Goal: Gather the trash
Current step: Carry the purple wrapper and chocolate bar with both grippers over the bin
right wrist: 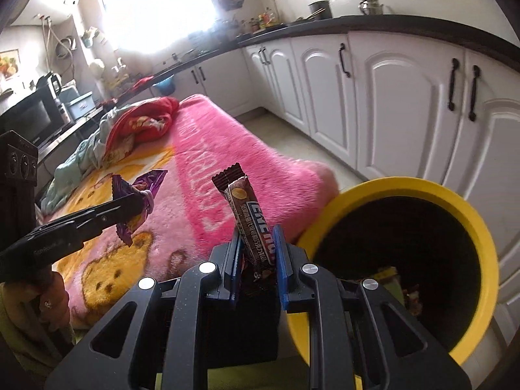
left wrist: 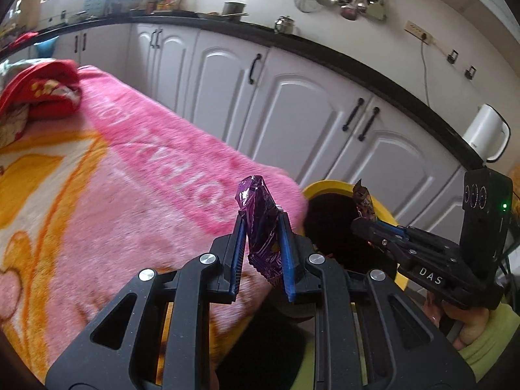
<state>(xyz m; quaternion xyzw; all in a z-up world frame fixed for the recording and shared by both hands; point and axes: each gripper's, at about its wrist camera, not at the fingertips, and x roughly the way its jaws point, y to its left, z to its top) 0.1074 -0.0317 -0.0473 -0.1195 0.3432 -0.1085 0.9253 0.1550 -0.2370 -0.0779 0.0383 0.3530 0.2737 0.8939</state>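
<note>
The left gripper has its blue fingers clamped on a purple wrapper over the pink blanket, short of the yellow bin. The right gripper is pinched on a brown bar wrapper just beside the bin's rim. Letting go too soon would probably drop the purple wrapper on the blanket; the brown one could catch the rim and fall outside.

You have two grippers, left and right; two wrappers, purple and brown, one between each pair of jaws; one yellow bin.
</note>
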